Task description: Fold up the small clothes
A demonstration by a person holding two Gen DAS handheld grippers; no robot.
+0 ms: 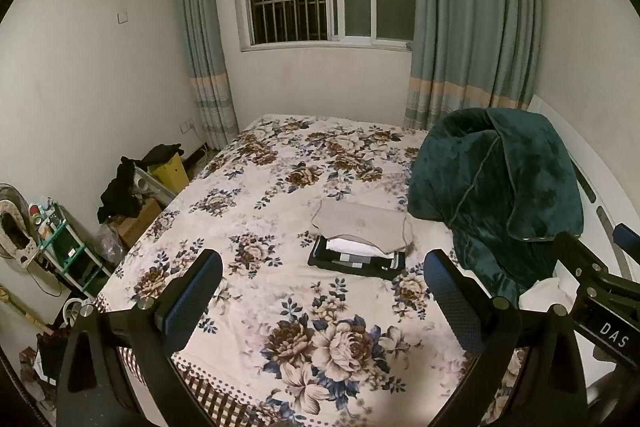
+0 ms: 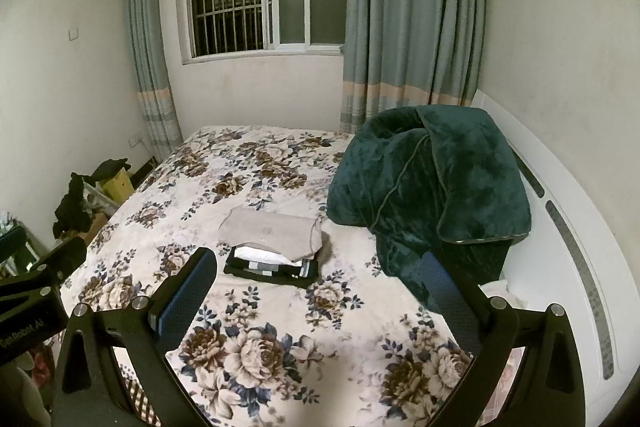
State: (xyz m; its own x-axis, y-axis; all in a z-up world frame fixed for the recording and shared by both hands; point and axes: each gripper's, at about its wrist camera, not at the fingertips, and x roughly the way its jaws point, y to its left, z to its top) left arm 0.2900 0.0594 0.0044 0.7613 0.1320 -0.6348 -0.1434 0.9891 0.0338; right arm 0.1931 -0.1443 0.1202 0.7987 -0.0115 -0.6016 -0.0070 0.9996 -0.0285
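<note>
While both pairs of tongs hover above the near end of a bed (image 1: 248, 187) covered in a floral sheet, neither one holds anything. The left tongs (image 1: 322, 291) stand with their two blue-padded fingers spread wide apart, and the right tongs (image 2: 320, 291) are spread just as wide. Between the fingers, further up the bed, sits a small stack of folded clothes (image 1: 360, 243). A beige garment (image 2: 272, 229) lies on top, a white piece shows beneath it, and a dark patterned piece forms the base. The stack rests near the middle of the mattress, well apart from both tools. Just beside it on the right, a bulky dark green blanket (image 1: 496, 187) is heaped against the white headboard (image 2: 568, 227). A small patch of white cloth (image 1: 544, 293) peeks out below the blanket; what it is cannot be told.

The clothes look light, soft and limp, so they will likely sag and slide when lifted. The stack seems already folded. If the beige garment needs more handling, the safest hold is probably a pinch on its near edge or a corner, one tool at each end, so the layers below stay put. Thin fabric may slip from smooth pads.
</note>
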